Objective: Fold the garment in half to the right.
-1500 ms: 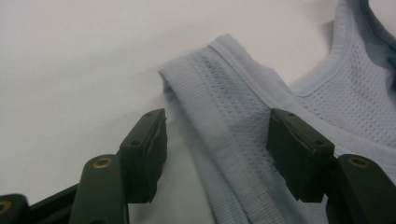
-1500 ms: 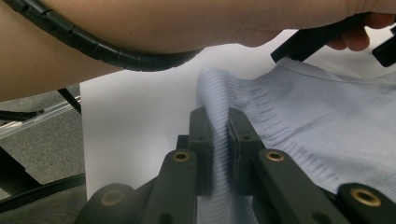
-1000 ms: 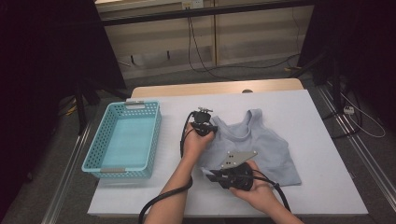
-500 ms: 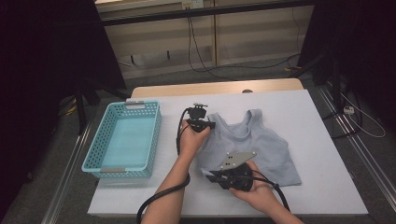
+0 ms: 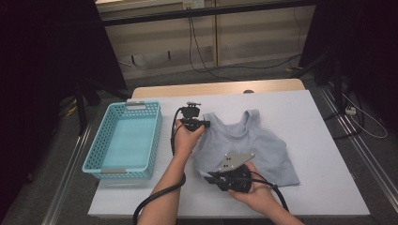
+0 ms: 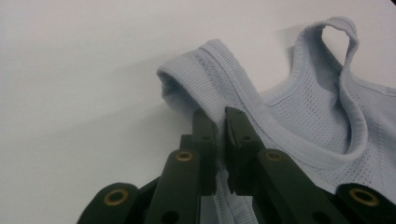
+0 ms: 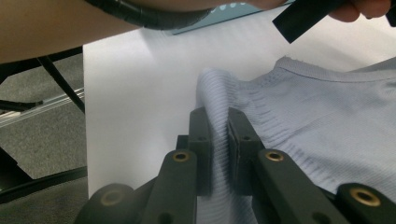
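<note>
Both grippers [image 6: 219, 119] [image 7: 218, 119] pinch the flat tank top [image 5: 253, 145], straps pointing away.

The left gripper [image 5: 202, 123] is held forward on an extended forearm, jaws pinched nearly together. The right gripper [image 5: 212, 176] is kept low and near, jaws likewise clamped.

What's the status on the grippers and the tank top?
Left gripper shut on tank top strap. Right gripper shut on its hem. Basket beside it, nothing blocking.
</note>
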A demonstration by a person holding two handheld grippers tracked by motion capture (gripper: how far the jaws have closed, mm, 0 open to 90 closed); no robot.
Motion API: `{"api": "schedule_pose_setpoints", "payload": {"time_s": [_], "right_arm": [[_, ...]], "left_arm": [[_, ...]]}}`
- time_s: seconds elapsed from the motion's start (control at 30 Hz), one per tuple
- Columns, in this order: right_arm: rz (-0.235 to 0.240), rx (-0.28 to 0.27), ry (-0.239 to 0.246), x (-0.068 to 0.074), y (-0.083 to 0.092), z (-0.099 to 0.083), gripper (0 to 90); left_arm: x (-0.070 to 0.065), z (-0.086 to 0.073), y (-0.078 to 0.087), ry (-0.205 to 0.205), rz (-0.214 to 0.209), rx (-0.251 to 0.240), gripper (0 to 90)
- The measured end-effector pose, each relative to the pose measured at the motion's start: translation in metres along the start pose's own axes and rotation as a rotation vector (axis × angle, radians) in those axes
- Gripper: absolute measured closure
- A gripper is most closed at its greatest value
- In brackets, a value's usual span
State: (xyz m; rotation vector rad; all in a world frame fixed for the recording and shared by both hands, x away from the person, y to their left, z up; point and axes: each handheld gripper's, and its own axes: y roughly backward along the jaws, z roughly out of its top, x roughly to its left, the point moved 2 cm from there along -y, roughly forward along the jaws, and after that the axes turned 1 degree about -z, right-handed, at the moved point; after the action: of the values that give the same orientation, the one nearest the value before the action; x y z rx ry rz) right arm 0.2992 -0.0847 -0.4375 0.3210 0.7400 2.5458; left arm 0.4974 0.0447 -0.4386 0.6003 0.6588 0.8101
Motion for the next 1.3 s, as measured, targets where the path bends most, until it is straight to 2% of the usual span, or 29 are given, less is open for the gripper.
{"api": "schedule_pose_setpoints", "payload": {"time_s": [0.47, 1.3], "right_arm": [[0.020, 0.000, 0.020, 0.006, -0.008, 0.003, 82.9], [0.023, -0.019, 0.031, 0.011, -0.009, 0.007, 82.9]], "left_arm": [[0.016, -0.002, 0.016, 0.032, 0.023, -0.003, 83.7], [0.030, -0.005, 0.029, 0.054, 0.065, 0.017, 83.8]]}}
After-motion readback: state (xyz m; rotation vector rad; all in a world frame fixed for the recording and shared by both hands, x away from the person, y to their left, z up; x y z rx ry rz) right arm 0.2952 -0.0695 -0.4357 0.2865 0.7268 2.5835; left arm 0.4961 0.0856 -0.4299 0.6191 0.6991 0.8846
